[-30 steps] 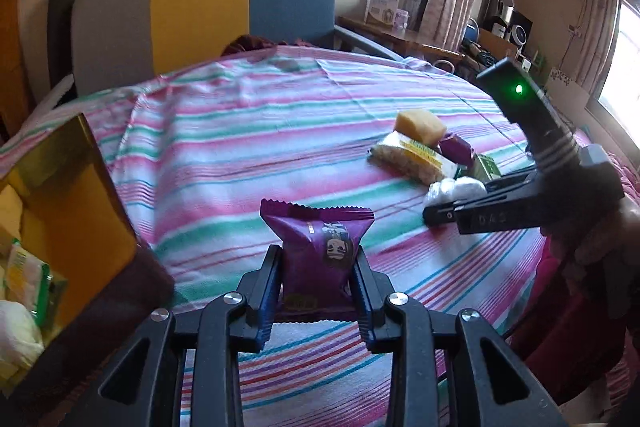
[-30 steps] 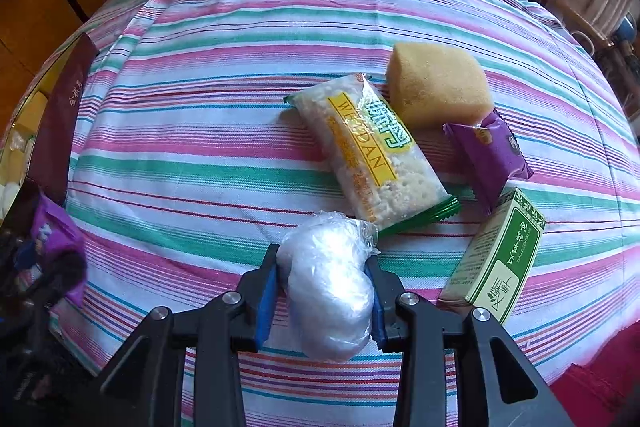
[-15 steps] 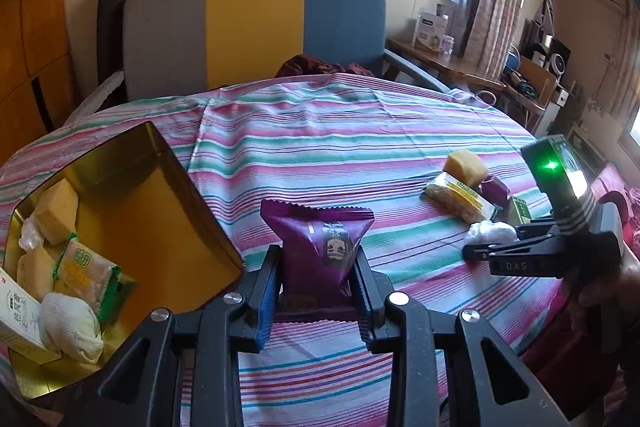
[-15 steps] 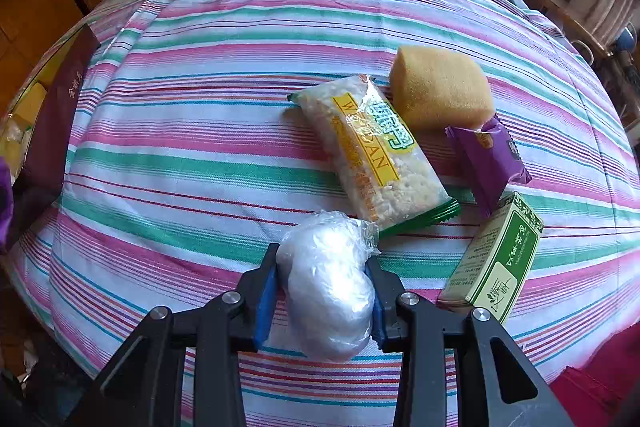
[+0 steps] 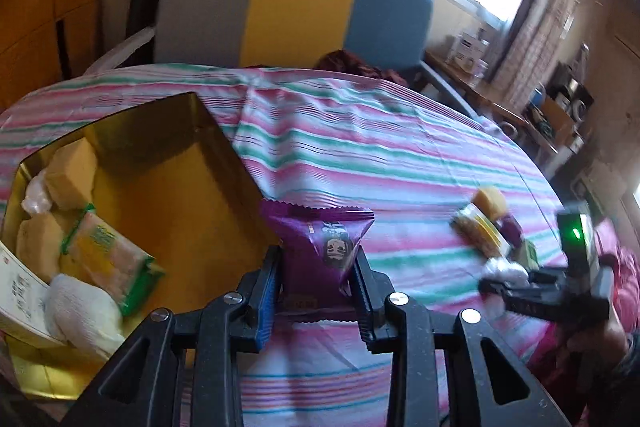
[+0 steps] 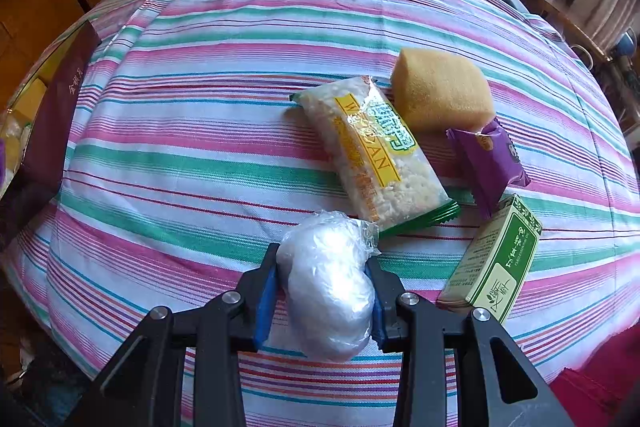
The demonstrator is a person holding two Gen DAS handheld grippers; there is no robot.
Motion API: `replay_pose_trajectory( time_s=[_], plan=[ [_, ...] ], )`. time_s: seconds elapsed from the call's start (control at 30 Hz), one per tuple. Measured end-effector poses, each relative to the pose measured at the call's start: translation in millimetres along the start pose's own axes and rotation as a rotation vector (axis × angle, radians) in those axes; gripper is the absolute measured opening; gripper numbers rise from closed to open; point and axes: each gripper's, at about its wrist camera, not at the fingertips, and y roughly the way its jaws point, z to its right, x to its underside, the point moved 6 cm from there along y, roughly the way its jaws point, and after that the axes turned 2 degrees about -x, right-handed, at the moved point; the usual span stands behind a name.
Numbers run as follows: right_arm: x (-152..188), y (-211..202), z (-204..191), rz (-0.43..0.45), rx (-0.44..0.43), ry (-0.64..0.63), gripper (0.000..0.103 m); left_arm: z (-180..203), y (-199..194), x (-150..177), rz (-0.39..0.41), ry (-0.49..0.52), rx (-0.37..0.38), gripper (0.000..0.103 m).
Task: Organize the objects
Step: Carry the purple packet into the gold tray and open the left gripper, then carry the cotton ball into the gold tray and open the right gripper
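Note:
My left gripper (image 5: 316, 263) is shut on a purple snack packet (image 5: 320, 247) and carries it above the striped cloth, just right of the gold-lined box (image 5: 172, 187) that holds several wrapped snacks. My right gripper (image 6: 322, 271) is shut on a white plastic-wrapped ball (image 6: 328, 283) low over the cloth. Beyond it lie a rice-cracker pack (image 6: 372, 155), a yellow sponge cake (image 6: 440, 91), a second purple packet (image 6: 488, 163) and a green box (image 6: 492, 259). In the left wrist view the right gripper (image 5: 500, 281) shows at the far right with the white ball.
The round table wears a striped cloth (image 6: 224, 123). The box's dark outer wall (image 6: 56, 115) stands at the table's left edge. A grey, yellow and blue chair (image 5: 296, 3) is behind the table, and a cluttered side table (image 5: 520, 99) stands under the window.
My left gripper has swung left with the purple packet and rolled; the gold box interior has come fully into view. My right gripper and the white ball have stayed in place.

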Motion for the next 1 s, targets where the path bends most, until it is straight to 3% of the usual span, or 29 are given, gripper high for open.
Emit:
replay_pose_trajectory(
  time_s=[0.23,0.5,0.7,0.83,1.0],
  plan=[
    [1.7,-2.2,-1.4,0.000,-0.002,-0.010,0.038,-96.7,31.9,-50.2,-0.049,-0.207,-0.135,0.033],
    [1.9,-3.2,-2.2,-0.001,-0.008,-0.010,0.038,-170.5,81.0,-74.0,-0.099,-0.318,-0.305,0.033],
    [2.5,-4.5,-3.3,0.000,-0.012,-0.009,0.038,-203.3,108.7,-79.4,-0.157,-0.356,-0.413,0.038],
    [3.3,-5.3,-4.1,0.000,-0.015,-0.007,0.038,-202.2,97.4,-84.3,-0.121,-0.341,-0.404,0.057],
    [3.7,-5.9,-5.3,0.002,-0.013,-0.007,0.038,-189.7,63.1,-89.8,-0.043,-0.315,-0.399,0.057]
  ],
)
